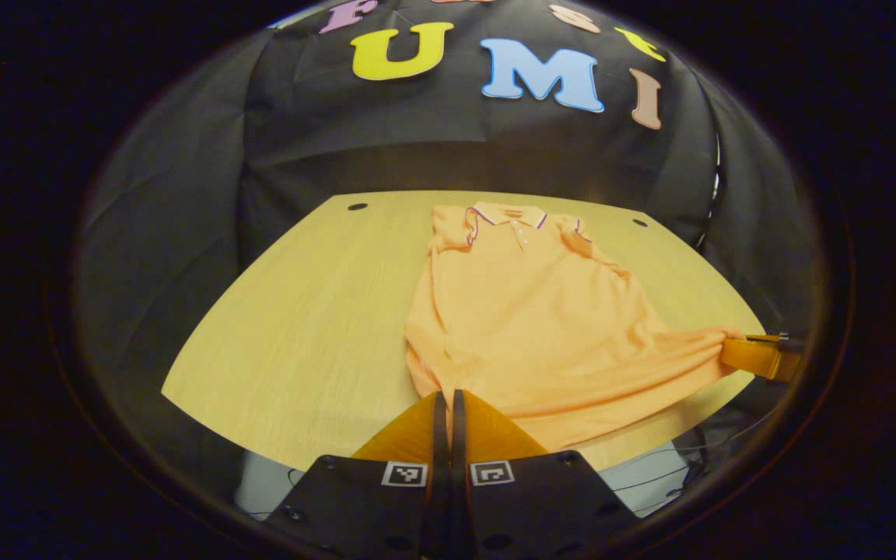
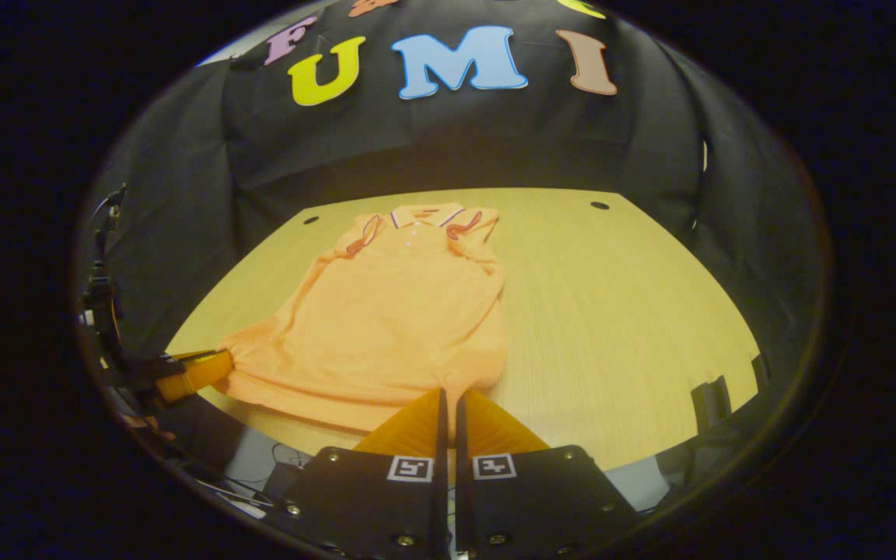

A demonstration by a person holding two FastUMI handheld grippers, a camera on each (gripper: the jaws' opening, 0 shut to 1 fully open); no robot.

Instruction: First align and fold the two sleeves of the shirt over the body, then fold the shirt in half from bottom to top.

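Pinching the hem corners of the orange polo shirt [image 1: 541, 311], left tool [image 1: 448, 398] and right tool [image 2: 449, 395] sit nearly closed on fabric at the tabletop's [image 1: 300, 327] near edge. Sleeves look folded in; the bottom-to-top fold remains.

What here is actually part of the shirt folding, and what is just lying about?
Part of the job: orange shirt, left gripper, right gripper, each with jaws pinching its bottom hem.

Just there: wooden table, cables below its edge.
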